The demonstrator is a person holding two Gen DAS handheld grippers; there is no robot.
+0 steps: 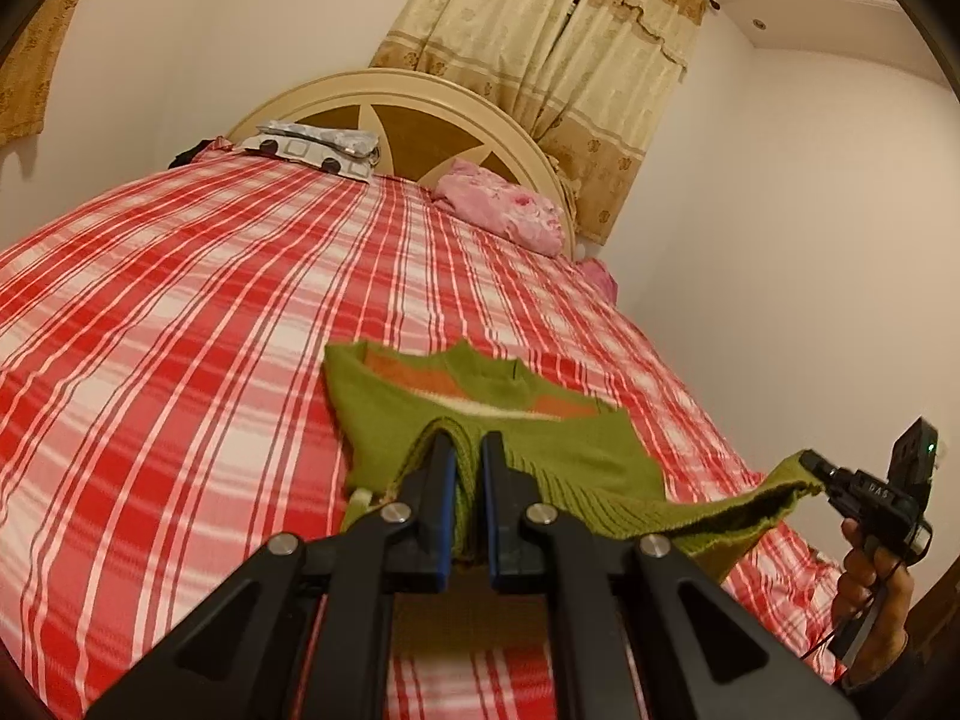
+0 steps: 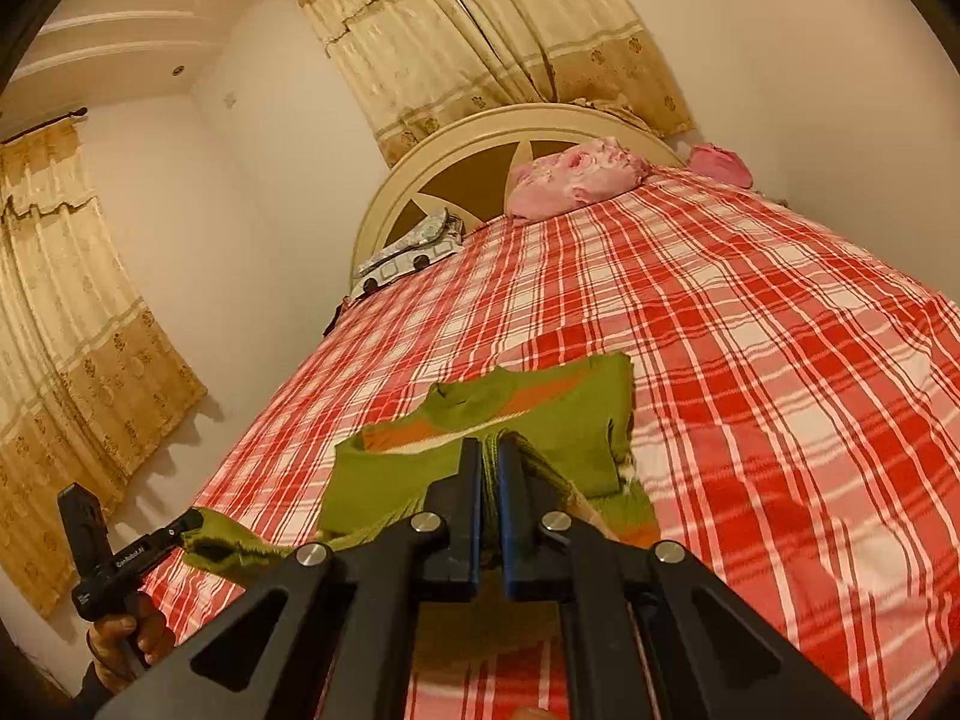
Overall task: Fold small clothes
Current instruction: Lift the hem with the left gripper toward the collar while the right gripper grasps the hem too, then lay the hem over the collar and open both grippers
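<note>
The left gripper (image 1: 467,450) is clamped on the ribbed hem of the green sweater (image 1: 420,408), whose body spreads toward twelve o'clock on the plaid bed (image 1: 180,312). The right gripper (image 2: 491,456) pinches the same hem, sweater ahead at twelve.

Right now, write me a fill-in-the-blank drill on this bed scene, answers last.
1. Both grippers are shut on the ribbed hem of a ____ sweater.
2. The sweater lies on a red and white ____ bedsheet.
3. The left gripper and right gripper point toward the bed's ____.
4. A ____ pillow sits by it.

Answers: green; plaid; headboard; pink
</note>
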